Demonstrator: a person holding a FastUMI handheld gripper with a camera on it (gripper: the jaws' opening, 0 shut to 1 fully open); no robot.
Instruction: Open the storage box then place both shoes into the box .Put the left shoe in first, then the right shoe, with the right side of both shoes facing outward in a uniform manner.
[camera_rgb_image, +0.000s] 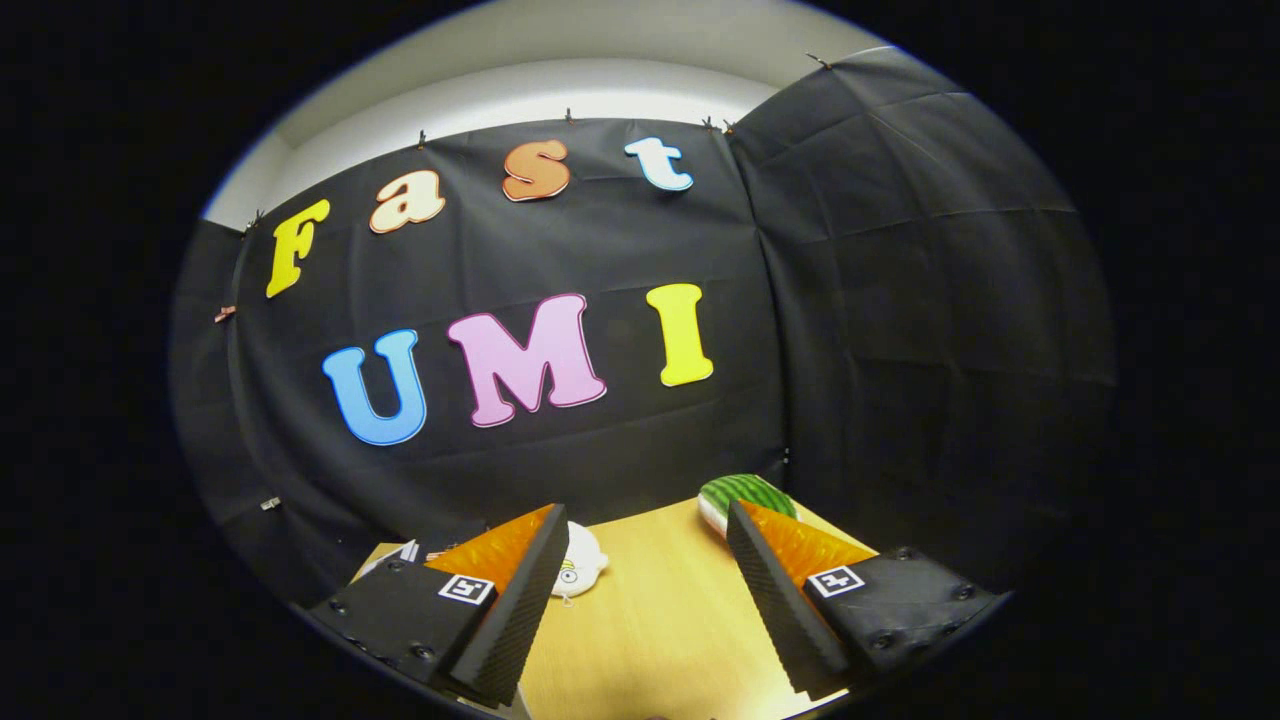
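Observation:
My gripper (645, 560) is held up and level, open, with a wide gap and nothing between its fingers. Below and between them lies the wooden table (650, 620). The view looks mostly at the booth's black cloth wall beyond the table's far edge.
A watermelon-slice toy (735, 493) lies at the table's far edge, just beyond the right finger. A small white round toy (580, 565) sits beside the left finger's tip. A white flat item (390, 557) peeks out past the left finger.

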